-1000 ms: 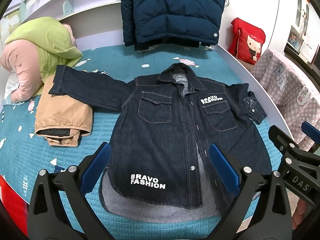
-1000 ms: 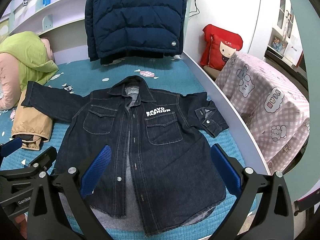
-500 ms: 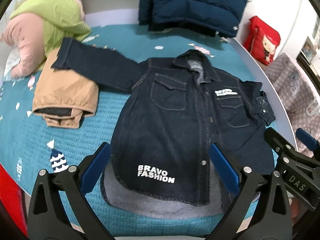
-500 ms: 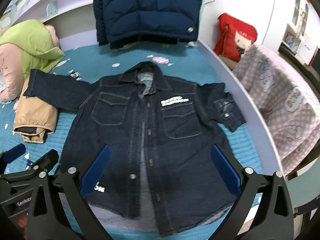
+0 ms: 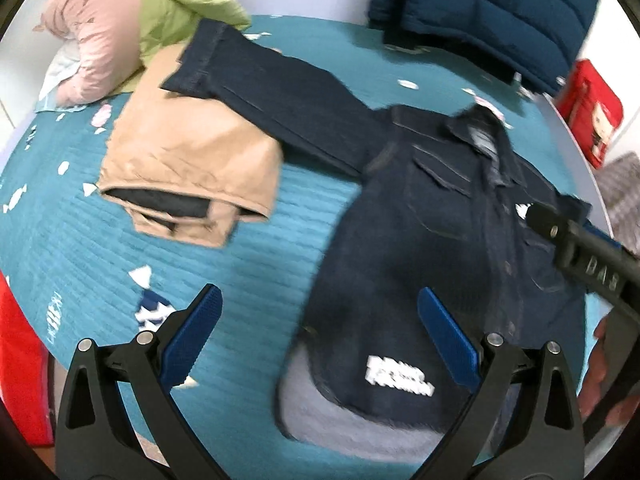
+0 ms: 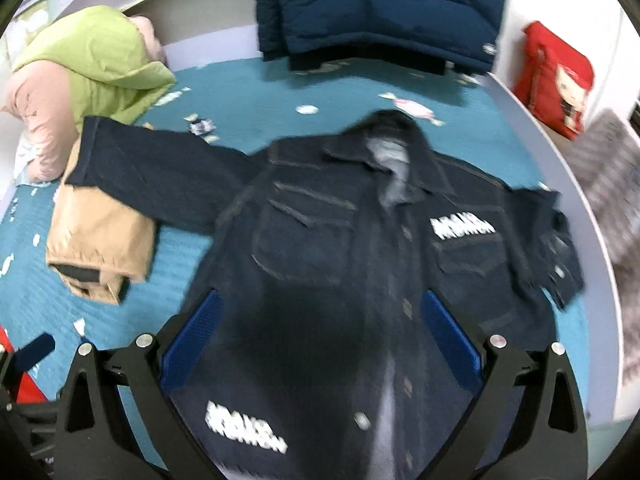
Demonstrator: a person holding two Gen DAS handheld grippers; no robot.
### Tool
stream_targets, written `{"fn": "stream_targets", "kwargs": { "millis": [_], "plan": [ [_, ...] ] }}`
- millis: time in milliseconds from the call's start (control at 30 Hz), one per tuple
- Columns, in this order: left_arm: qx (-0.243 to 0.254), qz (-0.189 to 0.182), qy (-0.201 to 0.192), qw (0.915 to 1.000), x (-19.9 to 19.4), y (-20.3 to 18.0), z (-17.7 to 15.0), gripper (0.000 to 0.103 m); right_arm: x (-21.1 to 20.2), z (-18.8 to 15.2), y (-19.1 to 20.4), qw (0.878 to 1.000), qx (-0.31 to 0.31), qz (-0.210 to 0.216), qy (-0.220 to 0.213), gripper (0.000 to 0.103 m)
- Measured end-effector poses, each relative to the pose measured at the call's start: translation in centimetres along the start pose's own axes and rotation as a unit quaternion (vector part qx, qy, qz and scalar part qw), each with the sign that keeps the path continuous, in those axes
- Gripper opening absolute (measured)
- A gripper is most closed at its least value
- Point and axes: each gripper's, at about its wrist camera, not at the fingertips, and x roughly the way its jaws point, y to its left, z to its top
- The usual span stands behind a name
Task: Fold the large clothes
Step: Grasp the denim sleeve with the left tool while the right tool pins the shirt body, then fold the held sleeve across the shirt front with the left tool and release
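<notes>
A dark denim jacket (image 6: pixel 360 264) with white lettering lies front up and spread flat on the teal bedspread (image 5: pixel 260 272). Its long left sleeve (image 5: pixel 260 80) stretches over a folded tan garment (image 5: pixel 188 152). Its other sleeve (image 6: pixel 560 248) is bent near the bed's right edge. My left gripper (image 5: pixel 318 336) hovers open above the jacket's lower left hem and the bare bedspread beside it. My right gripper (image 6: pixel 318 340) hangs open over the jacket's lower front. Part of the right gripper's black frame (image 5: pixel 588 256) shows at the right of the left wrist view. Both frames are blurred.
A green and pink bundle of clothes (image 6: pixel 88 76) sits at the far left. A navy puffer coat (image 6: pixel 380 4) hangs at the back wall. A red cushion (image 6: pixel 556 76) and a checked cloth (image 6: pixel 608 200) stand beyond the bed's white right edge (image 6: pixel 560 184).
Both grippers have dropped closer to the bed and swung left. The left wrist view now takes in more of the tan garment and the long sleeve. The jacket has not moved.
</notes>
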Motion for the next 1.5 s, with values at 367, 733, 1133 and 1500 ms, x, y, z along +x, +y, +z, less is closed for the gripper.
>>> {"fn": "stream_targets", "kwargs": {
  "millis": [367,733,1133,1500],
  "plan": [
    [-0.038,0.04,-0.024,0.9982,3.3,7.4,9.8,0.097,10.4,7.4,5.0,0.994,-0.01,0.097,0.057,0.03],
    [-0.09,0.031,0.003,0.9955,7.6,14.0,16.4,0.061,23.0,8.1,6.8,0.973,0.051,0.115,0.194,0.009],
    [-0.156,-0.055,0.017,0.9861,12.7,18.0,22.8,0.078,25.3,8.4,6.5,0.966,0.078,0.109,0.221,0.008],
    [-0.137,-0.078,-0.053,0.9861,9.5,15.6,22.3,0.01,25.3,8.1,6.1,0.969,0.073,0.121,0.202,0.007]
  ]
}}
